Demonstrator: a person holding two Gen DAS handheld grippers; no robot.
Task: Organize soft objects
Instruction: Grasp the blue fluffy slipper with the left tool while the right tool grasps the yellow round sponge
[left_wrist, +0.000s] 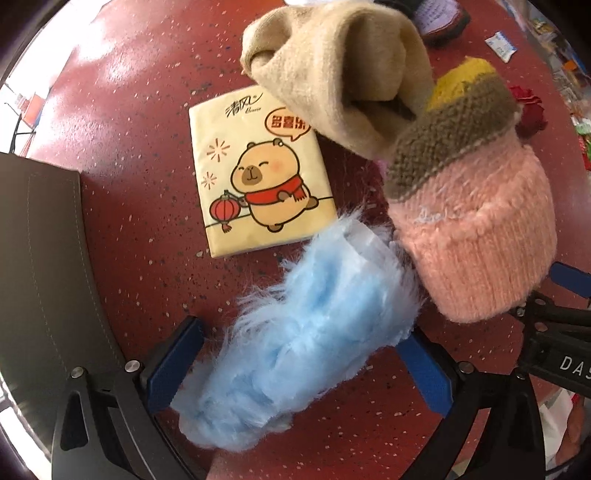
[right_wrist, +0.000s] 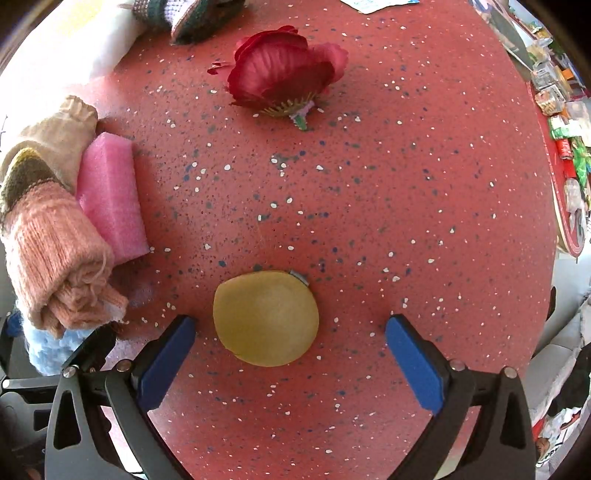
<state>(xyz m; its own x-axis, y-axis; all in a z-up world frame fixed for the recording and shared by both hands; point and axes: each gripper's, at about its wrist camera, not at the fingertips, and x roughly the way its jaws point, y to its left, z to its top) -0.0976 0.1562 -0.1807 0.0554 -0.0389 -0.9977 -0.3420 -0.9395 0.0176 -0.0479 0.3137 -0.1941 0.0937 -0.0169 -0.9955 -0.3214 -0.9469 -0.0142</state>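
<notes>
In the left wrist view my left gripper (left_wrist: 295, 365) is open, its blue pads either side of a fluffy light-blue cloth (left_wrist: 295, 332) that lies on the red table. A pink knitted glove (left_wrist: 476, 229) and a beige sock (left_wrist: 347, 70) lie just beyond, to the right. A tissue pack with a capybara drawing (left_wrist: 258, 177) lies flat ahead. In the right wrist view my right gripper (right_wrist: 291, 358) is open around a round yellow pad (right_wrist: 266, 317), not touching it. A pink sponge (right_wrist: 110, 199) leans on the glove (right_wrist: 51, 251) at left. A red fabric flower (right_wrist: 284, 74) lies farther ahead.
A dark grey stitched box edge (left_wrist: 40, 266) stands at the left of the left wrist view. A knitted item (right_wrist: 192, 18) and white fabric (right_wrist: 74, 40) lie at the far edge. Packets and clutter (right_wrist: 565, 129) line the table's right rim. The other gripper's body (left_wrist: 554, 339) is at right.
</notes>
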